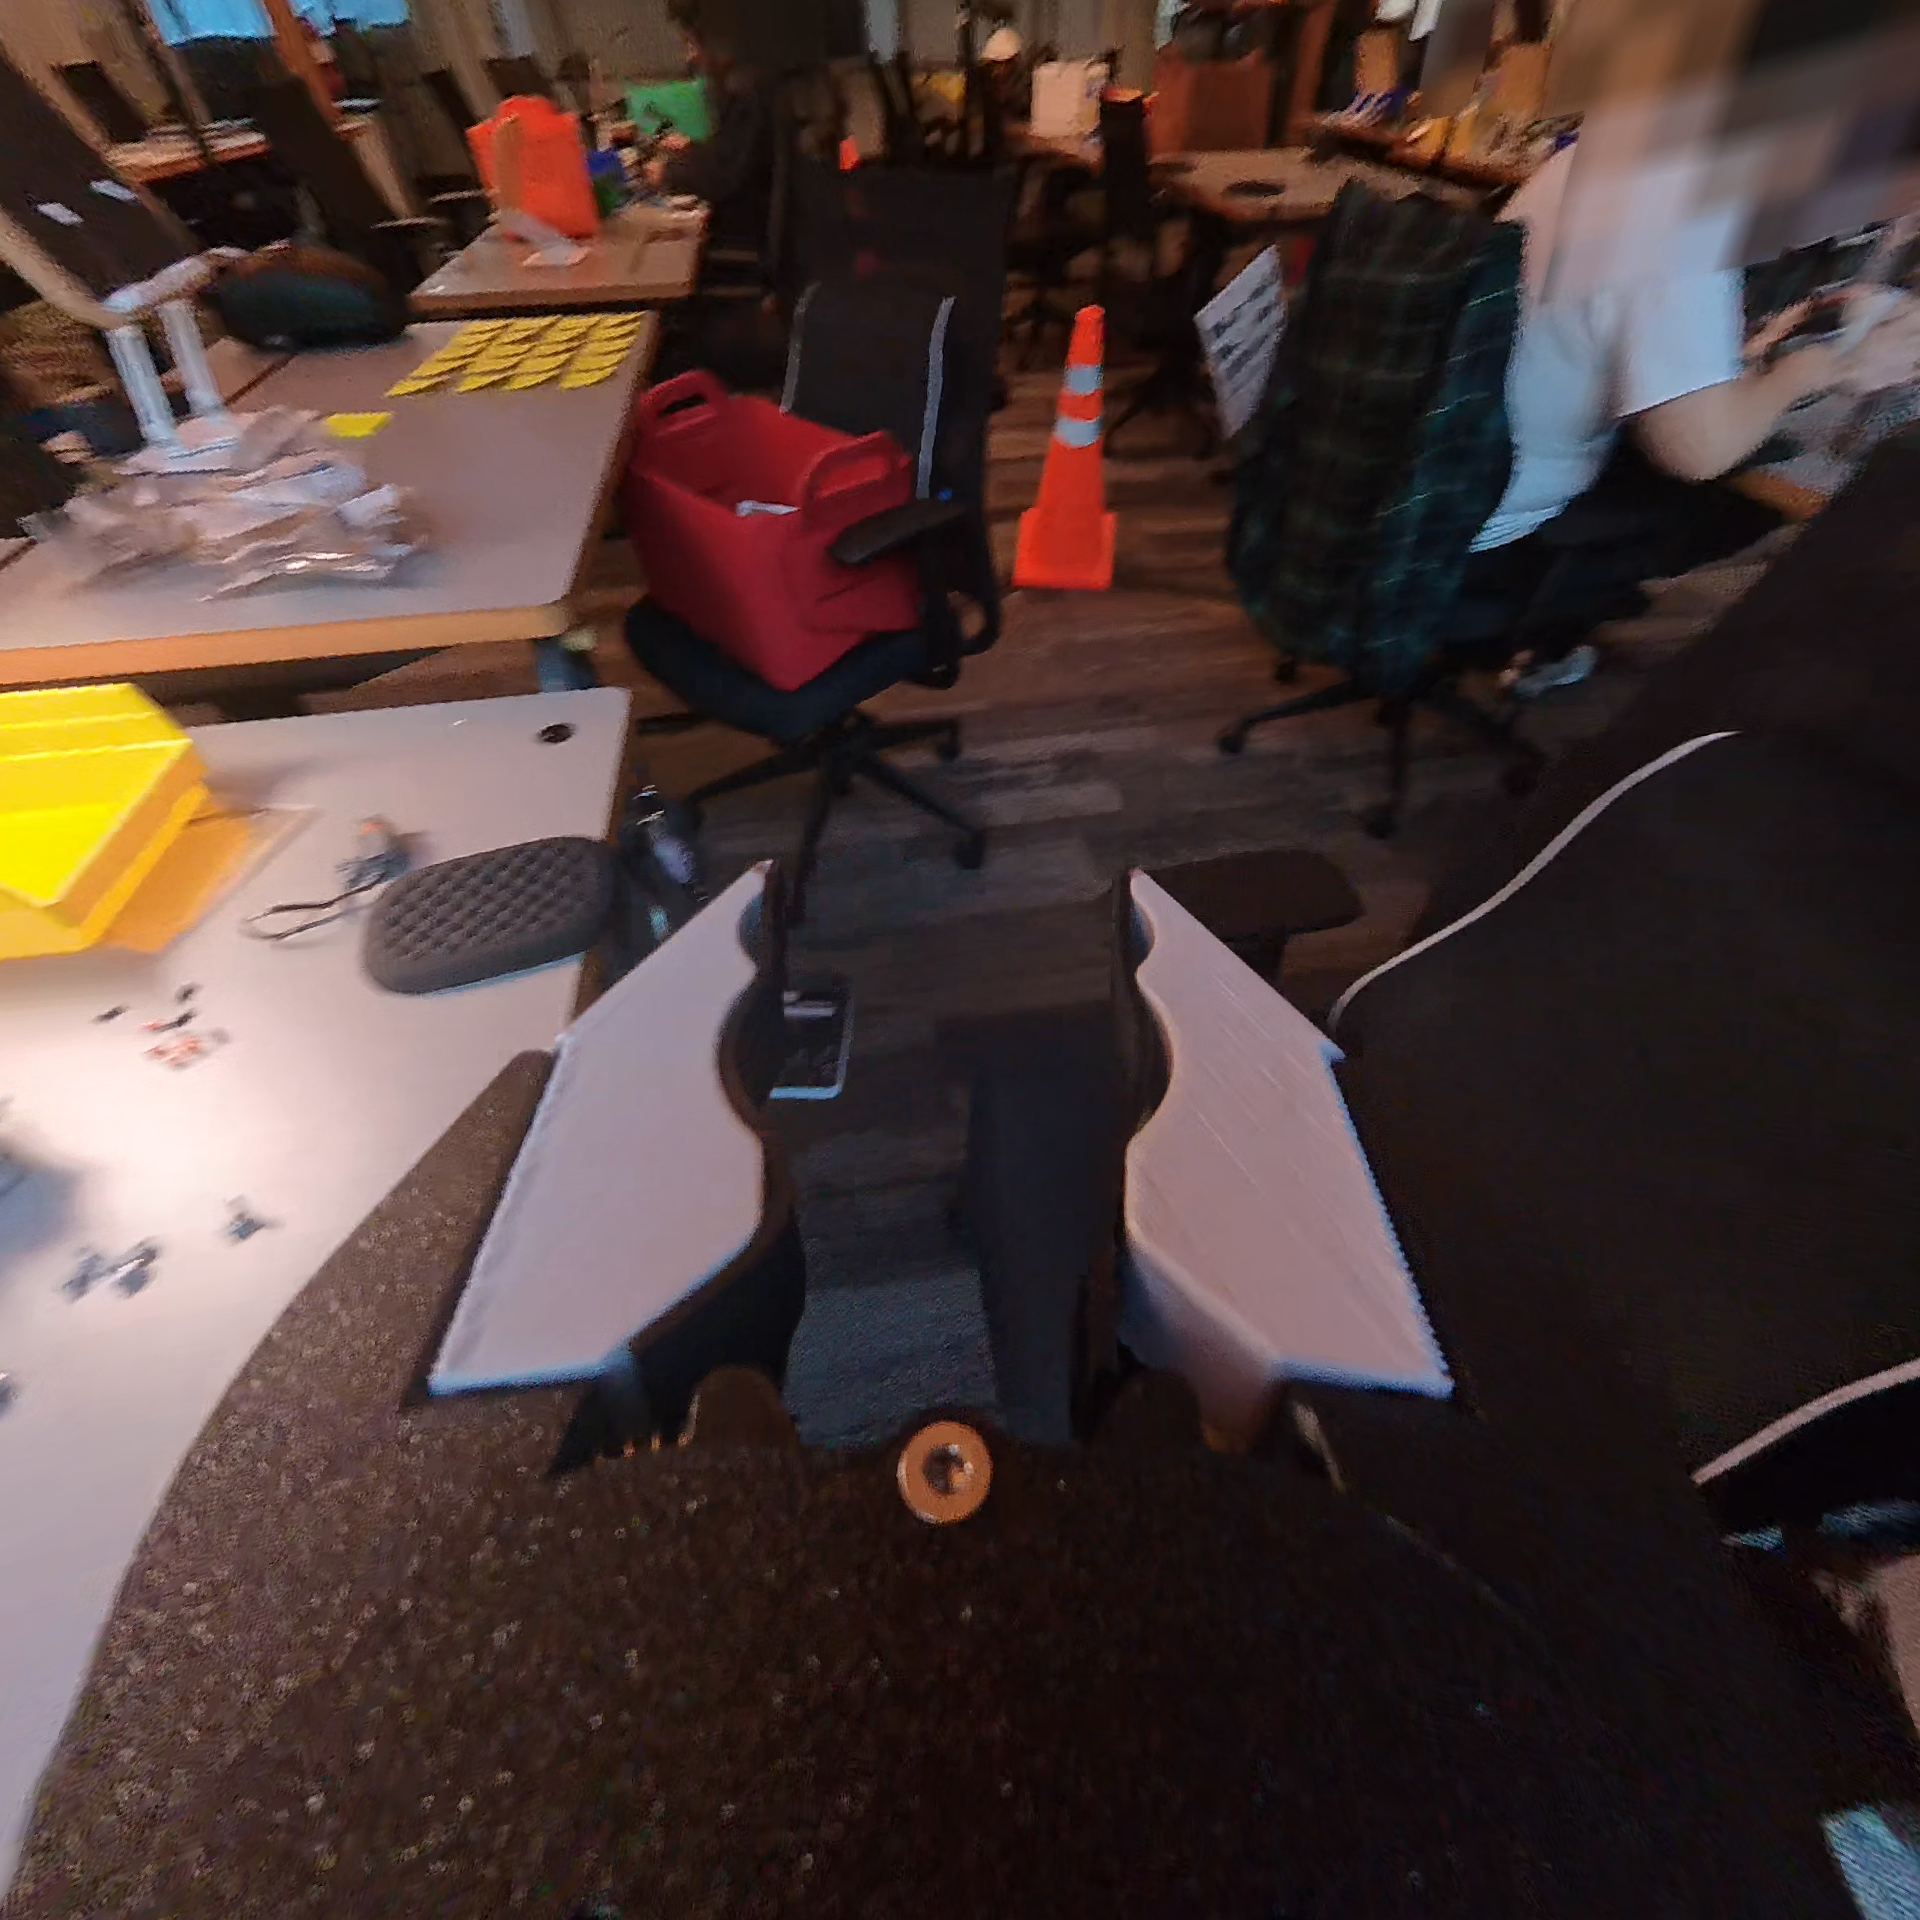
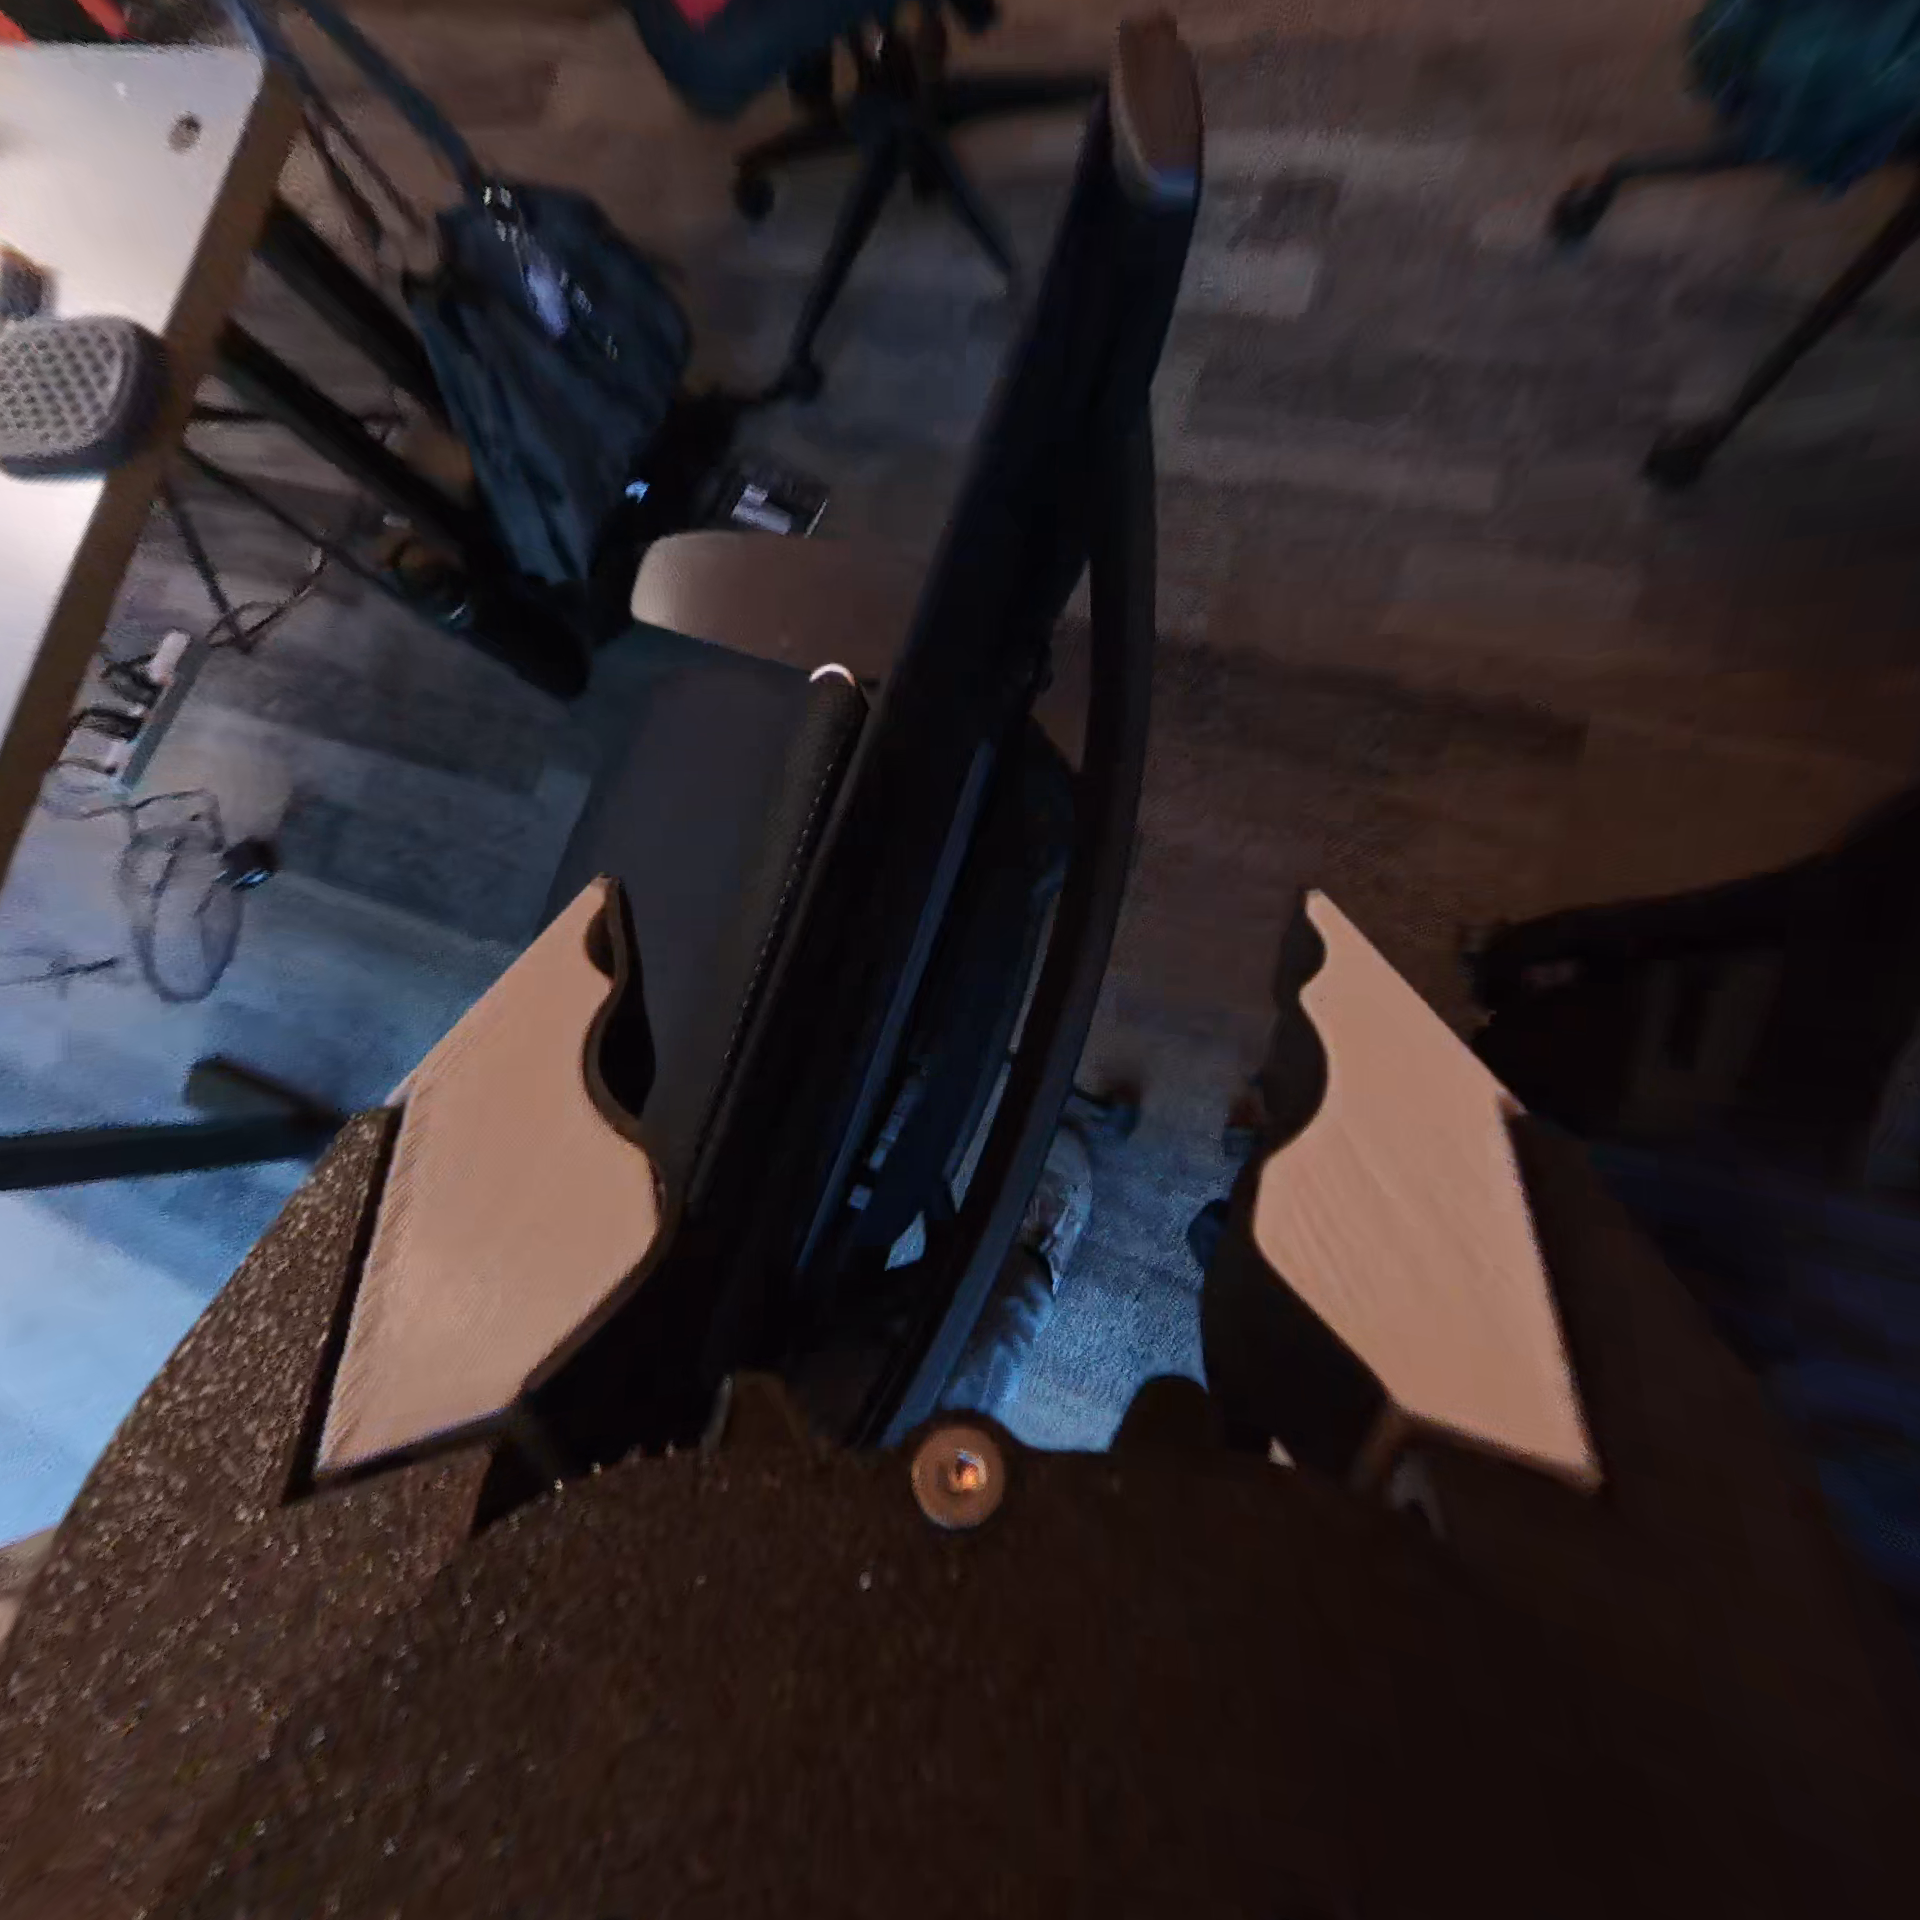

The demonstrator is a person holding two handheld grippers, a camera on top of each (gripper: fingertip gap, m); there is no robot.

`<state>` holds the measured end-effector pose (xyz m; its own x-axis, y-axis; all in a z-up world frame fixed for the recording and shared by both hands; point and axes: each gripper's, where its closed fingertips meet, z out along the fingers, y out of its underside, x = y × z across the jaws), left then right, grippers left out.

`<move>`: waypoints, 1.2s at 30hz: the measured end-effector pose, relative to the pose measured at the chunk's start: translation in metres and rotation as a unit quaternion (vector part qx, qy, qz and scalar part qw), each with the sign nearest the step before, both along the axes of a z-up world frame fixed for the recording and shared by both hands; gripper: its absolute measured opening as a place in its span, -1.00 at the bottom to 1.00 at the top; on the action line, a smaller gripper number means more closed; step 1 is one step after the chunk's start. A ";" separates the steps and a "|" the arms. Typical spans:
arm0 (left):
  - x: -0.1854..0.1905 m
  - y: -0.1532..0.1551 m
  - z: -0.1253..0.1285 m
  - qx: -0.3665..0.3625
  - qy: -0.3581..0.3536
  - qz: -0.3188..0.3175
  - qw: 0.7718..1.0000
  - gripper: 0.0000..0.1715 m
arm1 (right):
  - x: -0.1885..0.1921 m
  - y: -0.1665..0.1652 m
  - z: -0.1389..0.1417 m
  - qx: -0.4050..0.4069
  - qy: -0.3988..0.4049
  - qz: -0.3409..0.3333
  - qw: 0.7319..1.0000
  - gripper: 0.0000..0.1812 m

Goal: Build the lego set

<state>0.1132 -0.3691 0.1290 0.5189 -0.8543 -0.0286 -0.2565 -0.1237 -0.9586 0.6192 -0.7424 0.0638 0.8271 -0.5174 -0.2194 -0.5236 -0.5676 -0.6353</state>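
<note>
Dim carpeted office: grey desks (image 1: 499, 499), black swivel chairs (image 1: 862, 582), orange cone (image 1: 1070, 457).

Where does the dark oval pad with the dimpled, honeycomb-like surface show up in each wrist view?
Left wrist view: the dark oval dimpled pad lies at centre left, at the near grey desk's right edge.
Right wrist view: it is at the far left edge, upper part, overhanging the desk edge.
Shared landmark: the black office chair armrest, ahead of each gripper.
</note>
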 end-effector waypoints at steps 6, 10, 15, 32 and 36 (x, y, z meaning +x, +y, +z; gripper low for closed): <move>0.018 0.012 0.005 -0.018 0.038 0.107 0.993 -0.28 | -0.002 0.074 -0.036 0.035 0.152 0.124 0.980 -0.72; 0.042 -0.005 0.013 -0.013 0.079 0.112 0.990 -0.31 | -0.018 0.134 -0.036 0.026 0.095 0.192 0.976 -0.80; 0.048 -0.003 0.041 0.008 0.092 0.082 0.992 -0.32 | -0.036 0.203 -0.034 0.056 0.085 0.215 0.971 -0.84; 0.208 0.027 0.058 -0.003 -0.006 -0.025 1.000 -0.34 | -0.024 0.318 0.060 0.283 0.044 0.225 0.931 -0.58; 0.287 0.055 0.010 -0.013 0.002 0.027 1.000 -0.34 | 0.150 0.289 -0.015 0.242 -0.046 0.129 0.961 -0.54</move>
